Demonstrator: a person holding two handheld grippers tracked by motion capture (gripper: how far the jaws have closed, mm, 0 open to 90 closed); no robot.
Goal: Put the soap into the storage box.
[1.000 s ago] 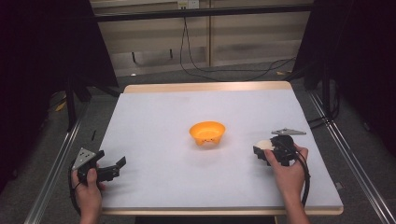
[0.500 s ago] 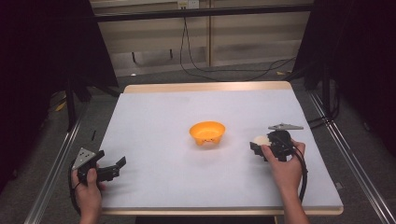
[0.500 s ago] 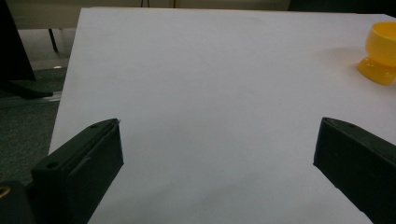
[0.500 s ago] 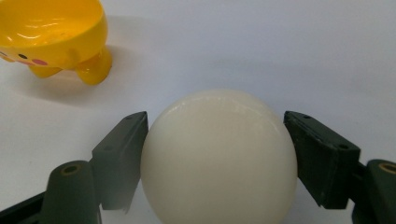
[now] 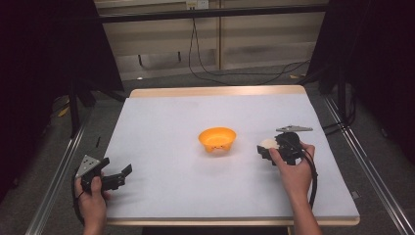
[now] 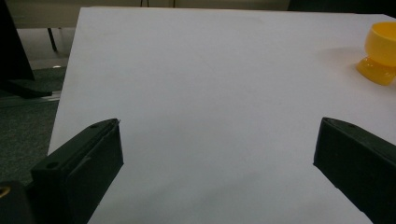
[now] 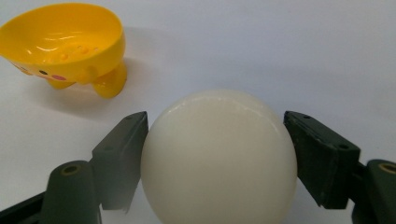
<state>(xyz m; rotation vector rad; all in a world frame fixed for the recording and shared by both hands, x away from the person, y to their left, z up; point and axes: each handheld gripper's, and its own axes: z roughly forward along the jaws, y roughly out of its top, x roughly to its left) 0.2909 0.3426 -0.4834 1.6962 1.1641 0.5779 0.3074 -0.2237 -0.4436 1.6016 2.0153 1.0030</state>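
Sitting clamped between the right hand-held gripper [image 7: 215, 154] jaws: a white ball [image 7: 218, 156].

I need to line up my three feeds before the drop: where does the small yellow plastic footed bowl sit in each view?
High view: the small yellow plastic footed bowl stands mid-table, left of the right hand-held gripper.
Left gripper view: at the far right edge, near the top.
Right gripper view: top left, beyond the glossy white ball.
Shared landmark: the white tabletop.

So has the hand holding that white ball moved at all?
Yes. The right gripper with the white ball has crept slightly left, toward the orange bowl.
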